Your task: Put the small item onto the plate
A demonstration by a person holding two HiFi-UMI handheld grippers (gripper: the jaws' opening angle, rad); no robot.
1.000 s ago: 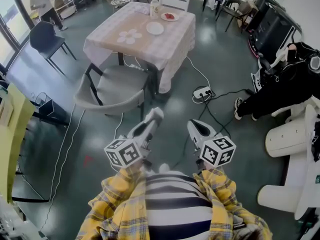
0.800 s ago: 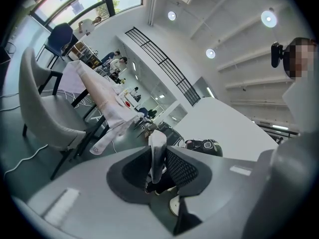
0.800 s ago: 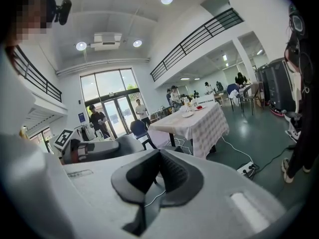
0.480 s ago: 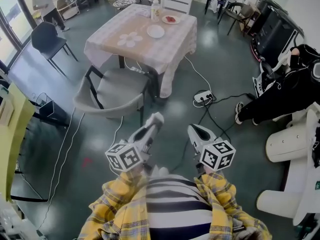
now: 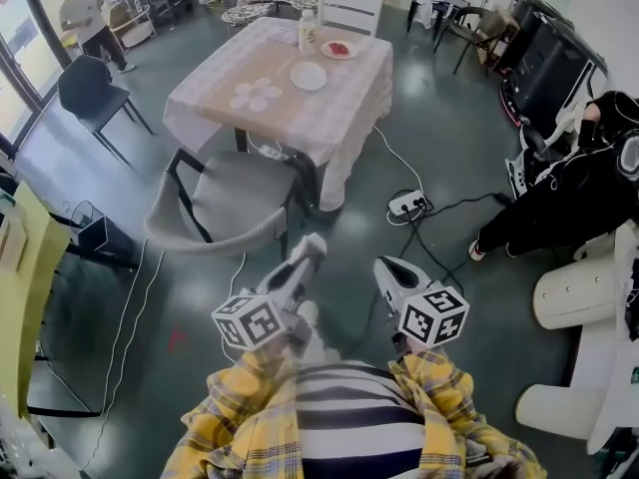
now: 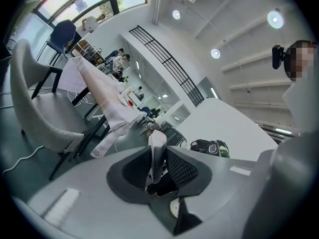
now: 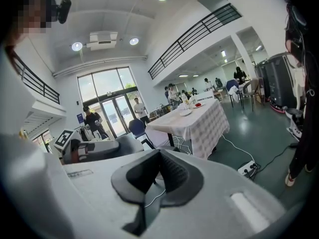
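My left gripper (image 5: 308,250) is shut on a small white item (image 6: 157,138), which stands upright between the dark pads (image 6: 183,169) and pokes out past their tips. My right gripper (image 5: 387,267) is beside it, its jaws shut (image 7: 158,152) with nothing in them. Both point toward the cloth-covered table (image 5: 329,108) across the floor. On it lie an empty white plate (image 5: 309,76), a plate with something red (image 5: 338,49) and a bottle (image 5: 308,30). The table also shows in the left gripper view (image 6: 107,96) and the right gripper view (image 7: 192,123).
A grey chair (image 5: 225,193) stands between me and the table. A power strip (image 5: 409,204) with cables lies on the floor to the right. A person in black (image 5: 559,183) sits at the far right. A dark blue chair (image 5: 90,83) is at the left.
The table and grey chair have come a little nearer in the head view. Both grippers have gone forward with me, and the white item has stayed in the left jaws.
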